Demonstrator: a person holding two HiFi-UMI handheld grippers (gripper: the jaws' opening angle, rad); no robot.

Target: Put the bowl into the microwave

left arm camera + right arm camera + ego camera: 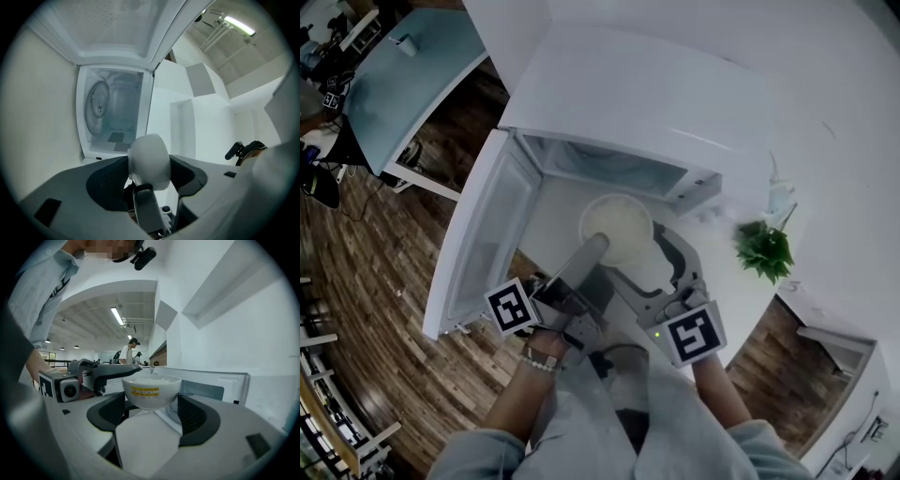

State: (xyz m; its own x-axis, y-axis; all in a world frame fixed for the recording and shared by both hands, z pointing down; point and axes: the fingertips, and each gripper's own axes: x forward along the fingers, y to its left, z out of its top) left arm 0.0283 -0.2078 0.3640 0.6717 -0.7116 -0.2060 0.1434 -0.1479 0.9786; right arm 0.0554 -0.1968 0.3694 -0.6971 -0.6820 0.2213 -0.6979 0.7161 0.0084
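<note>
While both grippers meet on it, the bowl (pixel 617 223) hangs just in front of the open microwave (pixel 628 103), outside the cavity and level with its mouth. It sits upright, mouth up and rim level. Being round, it has no long axis to speak of. Its yellow label (pixel 145 392) faces back toward the right gripper's camera, and a white filling reaches near the rim.

The right gripper (pixel 151 406) comes at the bowl from the person's side. Its jaws are set about a bowl's width apart, and the bowl's wall fills the gap from one dark pad to the other.

The left gripper (pixel 149 176) is rolled onto its side. In the right gripper view one of its fingers lies on the rim at the bowl's left. In its own view the bowl spans the whole gap between the pads, so it too looks clamped on, top to bottom.

The door (pixel 478 248) is swung fully open to the person's left. Through the left gripper view the turntable (pixel 97 108) shows inside the cavity. A small green plant (pixel 764 248) stands on the white surface to the microwave's right, well apart from the bowl.
</note>
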